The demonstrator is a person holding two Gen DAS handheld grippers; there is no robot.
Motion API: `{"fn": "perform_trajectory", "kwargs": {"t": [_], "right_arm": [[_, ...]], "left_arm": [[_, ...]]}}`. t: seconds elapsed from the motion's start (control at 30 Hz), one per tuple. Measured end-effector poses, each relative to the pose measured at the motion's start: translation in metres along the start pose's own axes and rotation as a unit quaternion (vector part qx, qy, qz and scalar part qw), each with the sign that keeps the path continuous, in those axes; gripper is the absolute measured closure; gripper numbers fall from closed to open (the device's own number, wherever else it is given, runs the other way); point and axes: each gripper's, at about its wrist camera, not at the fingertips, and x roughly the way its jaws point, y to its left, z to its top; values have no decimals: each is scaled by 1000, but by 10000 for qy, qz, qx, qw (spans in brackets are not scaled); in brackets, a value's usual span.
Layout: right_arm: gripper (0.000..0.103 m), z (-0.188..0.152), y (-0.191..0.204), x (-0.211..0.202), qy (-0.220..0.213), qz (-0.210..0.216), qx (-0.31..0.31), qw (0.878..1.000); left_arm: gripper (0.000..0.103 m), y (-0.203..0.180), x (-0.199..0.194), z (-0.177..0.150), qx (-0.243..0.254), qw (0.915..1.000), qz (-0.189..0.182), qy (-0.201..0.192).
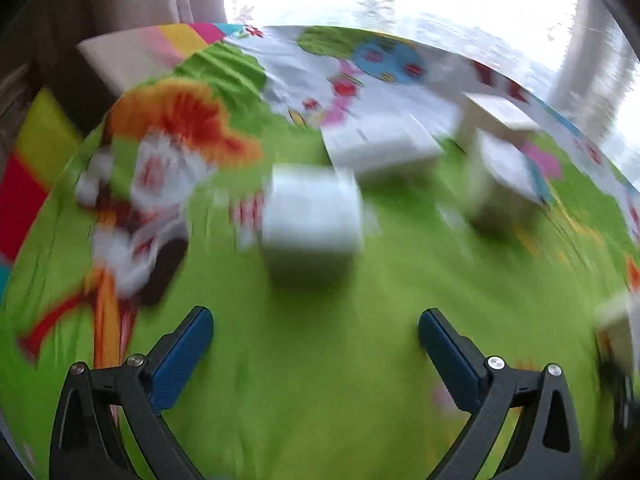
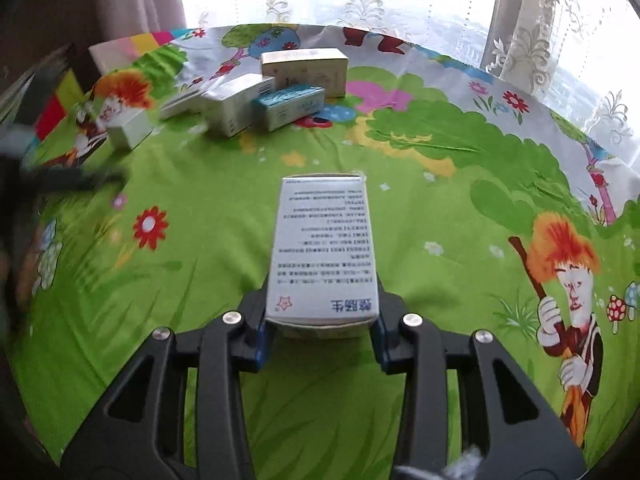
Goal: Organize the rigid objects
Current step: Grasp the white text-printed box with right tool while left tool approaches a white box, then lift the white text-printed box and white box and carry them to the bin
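Note:
My right gripper (image 2: 320, 316) is shut on a white medicine box (image 2: 324, 248) with printed text, held lengthwise over the green cartoon cloth (image 2: 400, 360). My left gripper (image 1: 316, 332) is open and empty, its blue pads (image 1: 184, 352) wide apart. The left wrist view is motion-blurred. A small white box (image 1: 312, 216) lies just ahead of the left fingers, apart from them. In the right wrist view that small white box (image 2: 130, 128) sits at the far left.
A cluster of boxes lies at the far side: a large box (image 2: 304, 68), a white box (image 2: 236, 104), a teal box (image 2: 288, 106). In the left wrist view blurred white boxes (image 1: 384, 148) lie beyond. A window with lace curtain (image 2: 540, 20) is behind.

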Motion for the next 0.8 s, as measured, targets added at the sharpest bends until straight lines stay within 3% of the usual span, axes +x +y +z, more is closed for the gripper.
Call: {"fn": "perform_trajectory", "kwargs": {"t": [0.07, 0.1, 0.13, 0.17, 0.27, 0.5, 0.7, 0.8], "right_arm": [[60, 3, 2, 3, 8, -10, 8, 10000], [59, 2, 1, 3, 9, 35, 57, 10000], [59, 0, 0, 3, 5, 70, 95, 9999], [59, -2, 0, 1, 2, 77, 102, 9999], [59, -3, 2, 2, -2, 47, 82, 10000], [60, -2, 2, 3, -4, 60, 98, 9999], [60, -23, 5, -18, -83, -50, 606, 9981], [60, -50, 6, -51, -431, -94, 1047, 9935]], "left_arm": [[0, 5, 14, 19, -144, 9999, 52, -47], [8, 6, 16, 22, -152, 9998, 33, -119], [43, 5, 12, 21, -36, 9995, -42, -310], [56, 2, 6, 18, 114, 9990, -139, -420], [58, -7, -15, -15, 307, 9966, -667, -368], [58, -53, -74, -109, 911, 9892, -1040, -479], [58, -96, -102, -134, 1279, 9823, -1263, -521], [58, -114, -128, -143, 1498, 9755, -1441, -723]]}}
